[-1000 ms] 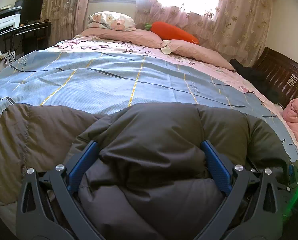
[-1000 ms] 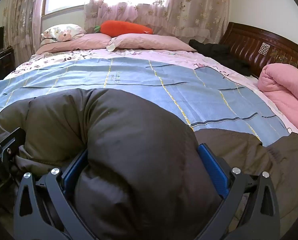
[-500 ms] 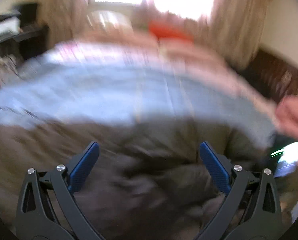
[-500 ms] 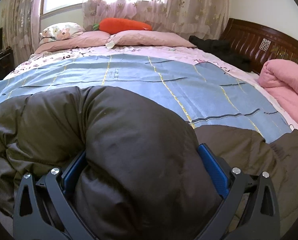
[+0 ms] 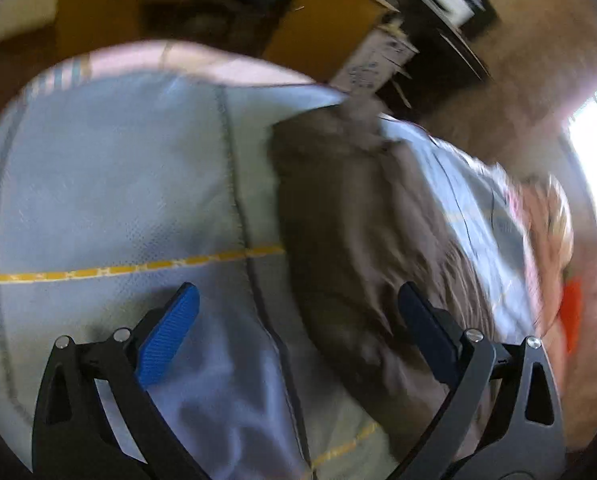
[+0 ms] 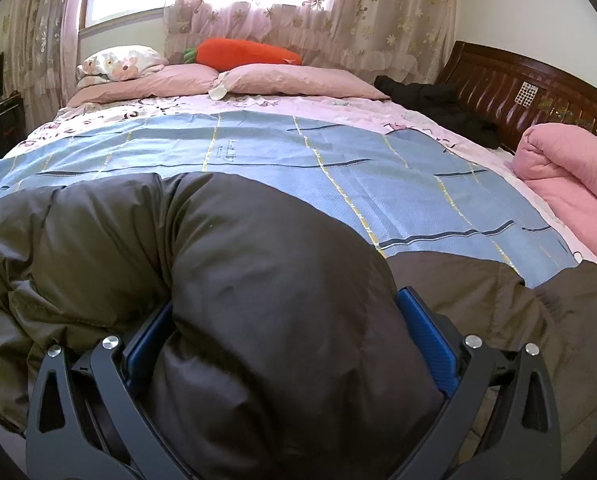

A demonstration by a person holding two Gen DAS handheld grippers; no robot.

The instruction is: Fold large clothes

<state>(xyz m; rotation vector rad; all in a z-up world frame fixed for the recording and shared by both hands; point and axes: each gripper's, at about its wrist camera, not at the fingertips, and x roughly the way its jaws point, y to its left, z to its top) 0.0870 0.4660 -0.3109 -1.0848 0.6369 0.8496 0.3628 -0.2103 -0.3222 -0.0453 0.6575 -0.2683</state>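
Note:
A large dark brown puffy jacket (image 6: 258,260) lies across the near side of the blue checked bedspread (image 6: 298,152). My right gripper (image 6: 284,300) stands at full width, and a thick fold of the jacket bulges up between its blue pads (image 6: 430,340). The left wrist view is blurred and tilted. There my left gripper (image 5: 294,300) is open over the bare bedspread (image 5: 118,184), holding nothing. A brown stretch of the jacket (image 5: 358,216) runs past its right finger towards the bed's edge.
Pink pillows (image 6: 290,80) and an orange carrot plush (image 6: 242,53) lie at the far side under the window. A rolled pink quilt (image 6: 570,168) and a dark garment (image 6: 434,108) sit by the wooden headboard (image 6: 518,92) on the right. A cardboard box (image 5: 338,12) stands beyond the bed's edge.
My left gripper has left the jacket fold and swung away to the left, now over bare bedspread. The right gripper has stayed put around its fold.

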